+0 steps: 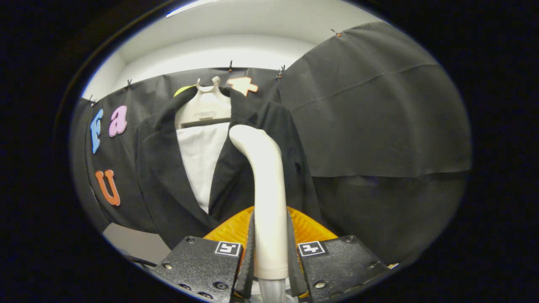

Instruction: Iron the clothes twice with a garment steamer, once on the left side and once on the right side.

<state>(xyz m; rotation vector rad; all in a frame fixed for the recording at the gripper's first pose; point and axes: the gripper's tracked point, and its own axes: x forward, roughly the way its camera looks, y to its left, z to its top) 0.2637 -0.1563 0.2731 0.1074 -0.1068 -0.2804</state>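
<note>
Steamer (265, 189): being clamped upright between the tongs (270, 256), head being aimed at the jacket (236, 168). Jacket: being hung open on a hanger (204, 107) just ahead, so both sides are being offered for steaming.

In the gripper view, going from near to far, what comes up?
Gripper shut on the steamer handle → steamer head → black jacket over a white shirt → hanger.
</note>
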